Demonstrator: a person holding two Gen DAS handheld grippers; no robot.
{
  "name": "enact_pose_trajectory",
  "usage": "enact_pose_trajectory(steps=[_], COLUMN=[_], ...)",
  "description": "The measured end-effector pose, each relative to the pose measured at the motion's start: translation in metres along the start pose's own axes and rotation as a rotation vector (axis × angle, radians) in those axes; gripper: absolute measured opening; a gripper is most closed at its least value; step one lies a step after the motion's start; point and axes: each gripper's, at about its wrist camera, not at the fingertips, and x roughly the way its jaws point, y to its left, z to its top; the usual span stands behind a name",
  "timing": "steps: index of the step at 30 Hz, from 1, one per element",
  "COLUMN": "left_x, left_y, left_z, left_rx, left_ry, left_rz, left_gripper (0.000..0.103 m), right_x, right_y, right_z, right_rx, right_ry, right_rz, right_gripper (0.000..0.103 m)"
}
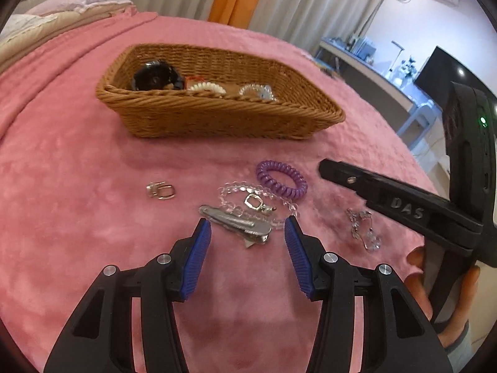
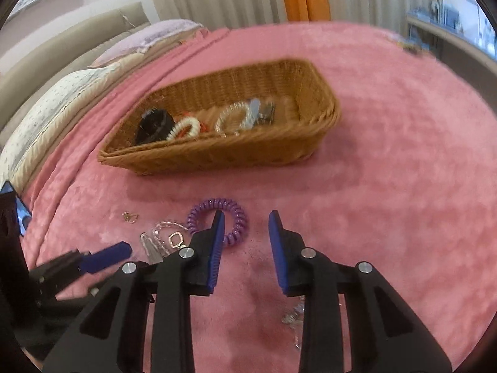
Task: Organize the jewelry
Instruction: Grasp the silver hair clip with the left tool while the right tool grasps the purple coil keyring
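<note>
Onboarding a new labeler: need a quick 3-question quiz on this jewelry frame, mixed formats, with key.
1. True or false: the purple coil tie lies inside the basket.
2. Multiple choice: what lies between the open fingers of the left gripper? A) silver hair clip B) black scrunchie C) white coil tie
3. Fill in: the loose items lie on a ____ blanket.

Key: 1 false; 2 A; 3 pink
</note>
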Motion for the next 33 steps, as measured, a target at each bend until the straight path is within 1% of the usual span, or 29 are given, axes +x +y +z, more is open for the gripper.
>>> enact_pose_trajectory(steps=[4,6,7,8,9,10,12,14,17,20,23,25,26,27,29,30,31,32,33], left_x=[0.012,0.015,0.014,0.013,0.011,0.008,0.002,-0.005,-0.011,-0.016,-0.019,-0.018,-0.017,-0.014,-0.012,-0.010,-0.009,-0.008,-0.006], left_y=[-0.007,-0.009,-0.009,-0.008,-0.006,-0.003,0.006,0.012,0.017,0.021,0.025,0.026,0.024,0.023,0.020,0.018,0.016,0.014,0.013], left_z=[0.000,0.000,0.000,0.000,0.000,-0.001,-0.002,-0.005,-0.008,-0.013,-0.013,-0.013,-0.012,-0.010,-0.010,-0.010,-0.010,-0.010,-0.011], left_rx=[0.015,0.032,0.039,0.051,0.054,0.052,0.047,0.063,0.097,0.126,0.114,0.093,0.082,0.064,0.053,0.054,0.054,0.056,0.063], left_ry=[0.030,0.048,0.054,0.063,0.069,0.073,0.085,0.096,0.110,0.113,0.112,0.109,0.104,0.098,0.083,0.076,0.072,0.064,0.063], left_rz=[0.069,0.085,0.094,0.103,0.100,0.094,0.075,0.065,0.059,0.061,0.036,0.013,0.001,-0.005,0.006,0.023,0.038,0.061,0.079], left_gripper=[0.048,0.044,0.041,0.035,0.031,0.030,0.024,0.022,0.022,0.022,0.023,0.032,0.040,0.045,0.045,0.045,0.045,0.044,0.039], right_x=[0.021,0.029,0.031,0.033,0.033,0.033,0.032,0.033,0.031,0.031,0.034,0.037,0.037,0.037,0.038,0.038,0.037,0.037,0.036], right_y=[-0.001,-0.001,0.000,0.001,0.003,0.004,0.004,0.003,-0.001,0.002,0.006,0.010,0.013,0.014,0.013,0.012,0.011,0.011,0.011], right_z=[0.001,0.002,0.002,0.002,0.002,0.002,0.001,0.000,-0.001,-0.001,0.000,0.000,0.000,-0.001,-0.001,-0.001,-0.002,-0.002,-0.004], right_rx=[0.039,0.041,0.036,0.031,0.025,0.021,0.020,0.031,0.038,0.024,0.005,-0.017,-0.030,-0.036,-0.035,-0.029,-0.025,-0.026,-0.027], right_ry=[0.057,0.084,0.090,0.092,0.092,0.091,0.089,0.088,0.083,0.075,0.081,0.087,0.085,0.083,0.081,0.080,0.078,0.075,0.072], right_rz=[0.042,0.050,0.042,0.037,0.035,0.033,0.028,0.022,0.021,0.001,-0.027,-0.043,-0.051,-0.057,-0.054,-0.049,-0.044,-0.048,-0.045], right_gripper=[0.026,0.026,0.026,0.026,0.026,0.026,0.021,0.020,0.020,0.020,0.020,0.020,0.020,0.020,0.020,0.020,0.017,0.011,0.011])
